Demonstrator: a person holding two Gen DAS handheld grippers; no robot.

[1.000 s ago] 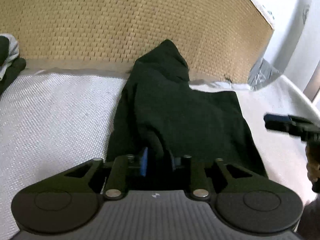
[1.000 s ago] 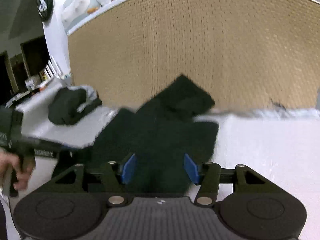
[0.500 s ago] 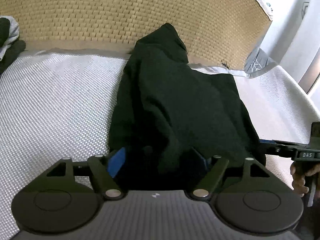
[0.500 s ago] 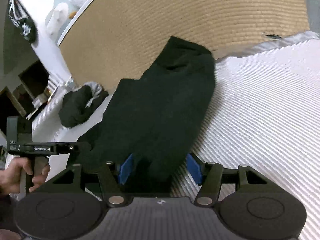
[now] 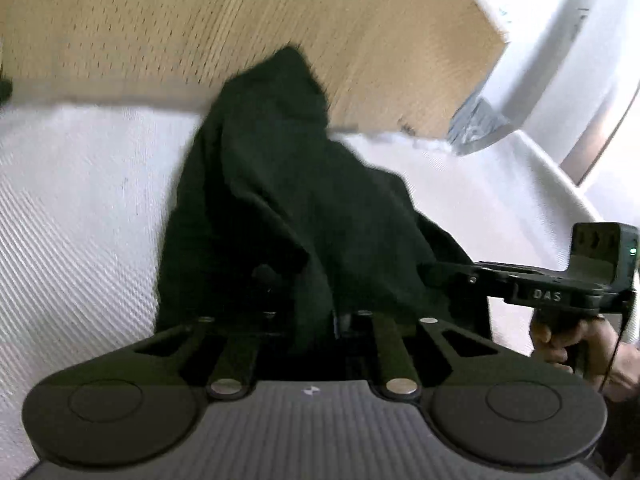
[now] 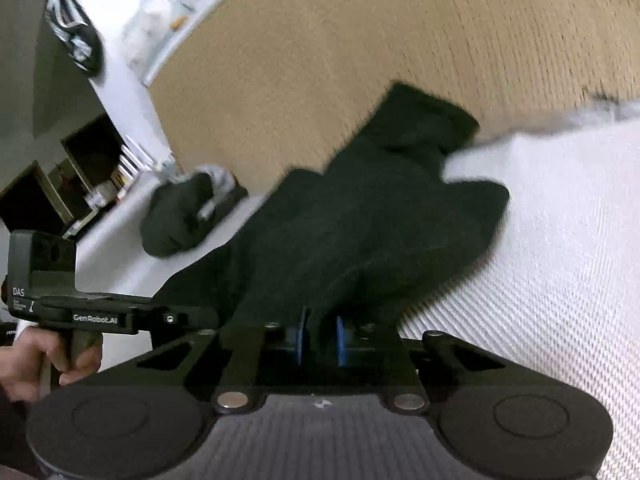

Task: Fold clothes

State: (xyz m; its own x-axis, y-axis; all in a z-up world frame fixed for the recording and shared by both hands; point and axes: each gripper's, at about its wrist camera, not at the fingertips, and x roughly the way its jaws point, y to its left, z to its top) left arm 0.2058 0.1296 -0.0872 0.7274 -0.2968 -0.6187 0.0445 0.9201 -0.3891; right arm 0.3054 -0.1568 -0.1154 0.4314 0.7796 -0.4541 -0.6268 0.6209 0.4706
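Left gripper (image 5: 316,320): jaws have just been closing and now pinch the near hem of the black garment (image 5: 288,208); the cloth bunches up between them and hides the pads in its own view.
Right gripper (image 6: 320,340): jaws have just been closing too, and the blue pads (image 6: 300,340) squeeze a fold of the same garment's near edge.
Black garment: spread on the white woven bed surface (image 5: 80,208), its far end riding up against the tan woven headboard (image 5: 200,20).
Only in the left view: the right gripper (image 5: 440,276) from the side, its tip at the garment's right edge, a hand (image 5: 580,344) on its grip; a grey crumpled patch (image 5: 476,124) past the headboard's end.
Only in the right view: the left gripper (image 6: 192,320) from the side, a hand (image 6: 48,356) on its handle; a second dark bundle with grey lining (image 6: 188,212) lying apart by the headboard; shelves (image 6: 80,168) in the dim room beyond.
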